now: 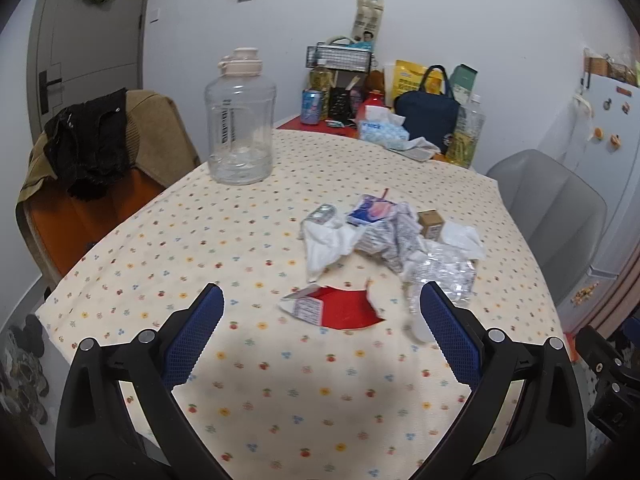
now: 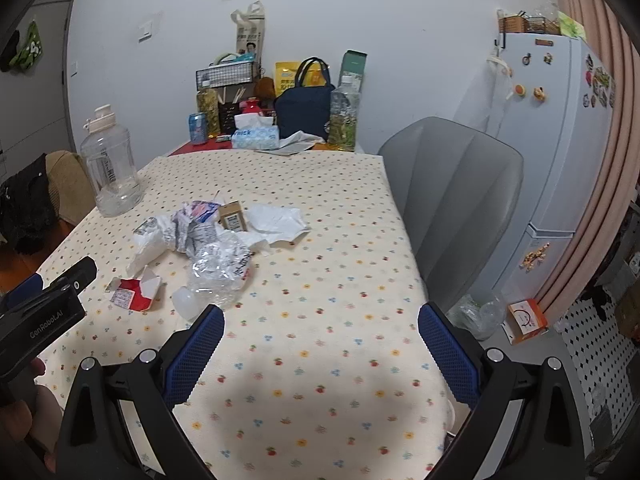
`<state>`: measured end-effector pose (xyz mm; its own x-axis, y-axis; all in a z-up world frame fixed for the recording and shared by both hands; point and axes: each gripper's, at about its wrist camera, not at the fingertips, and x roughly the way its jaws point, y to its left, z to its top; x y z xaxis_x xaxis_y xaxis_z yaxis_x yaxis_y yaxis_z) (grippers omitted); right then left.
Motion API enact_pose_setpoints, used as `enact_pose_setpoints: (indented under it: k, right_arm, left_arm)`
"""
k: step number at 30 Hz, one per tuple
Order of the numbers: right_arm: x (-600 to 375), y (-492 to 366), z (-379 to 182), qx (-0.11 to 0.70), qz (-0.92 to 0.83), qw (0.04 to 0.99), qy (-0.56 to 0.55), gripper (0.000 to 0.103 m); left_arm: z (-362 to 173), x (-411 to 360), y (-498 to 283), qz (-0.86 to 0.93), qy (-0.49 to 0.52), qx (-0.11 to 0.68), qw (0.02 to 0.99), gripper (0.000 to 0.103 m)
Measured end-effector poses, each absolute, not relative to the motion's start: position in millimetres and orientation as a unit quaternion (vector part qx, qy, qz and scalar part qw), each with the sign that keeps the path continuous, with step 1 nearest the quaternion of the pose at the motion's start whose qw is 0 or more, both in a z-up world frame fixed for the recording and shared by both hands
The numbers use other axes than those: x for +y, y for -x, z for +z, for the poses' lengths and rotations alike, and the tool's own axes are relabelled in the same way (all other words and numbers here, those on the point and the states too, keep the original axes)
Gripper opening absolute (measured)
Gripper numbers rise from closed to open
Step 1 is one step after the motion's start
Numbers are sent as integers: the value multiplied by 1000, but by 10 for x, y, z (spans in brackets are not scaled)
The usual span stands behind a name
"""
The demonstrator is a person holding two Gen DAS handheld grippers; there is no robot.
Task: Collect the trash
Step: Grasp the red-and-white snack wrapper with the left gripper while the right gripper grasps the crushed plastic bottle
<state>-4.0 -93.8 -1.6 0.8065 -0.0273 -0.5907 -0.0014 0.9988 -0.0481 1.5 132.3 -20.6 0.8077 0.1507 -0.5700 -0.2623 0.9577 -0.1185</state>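
A heap of trash lies mid-table: a torn red carton, a crushed clear plastic bottle, white tissue, a crumpled printed wrapper and a small brown box. My left gripper is open and empty, hovering just before the red carton. My right gripper is open and empty over bare tablecloth, right of the heap. The left gripper's body shows at the left edge of the right wrist view.
A big clear water jug stands at the table's far left. Bottles, a tissue box and a navy bag crowd the back. A grey chair is right, a clothes-draped chair left, a fridge far right.
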Motion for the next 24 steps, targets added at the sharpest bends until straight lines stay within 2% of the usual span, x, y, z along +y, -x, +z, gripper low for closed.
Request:
enact_pose_setpoints:
  k: [13, 21, 24]
  right_arm:
    - [-596, -206, -200, 338, 11, 940, 43, 94]
    - [-529, -384, -315, 354, 14, 934, 43, 94]
    - [-517, -431, -344, 359, 15, 932, 42, 93]
  left_arm:
    - [-538, 1708, -249, 127, 125, 325, 929, 95]
    - [-714, 1729, -542, 112, 128, 350, 921, 79]
    - [-777, 1694, -645, 106, 123, 361, 918, 77]
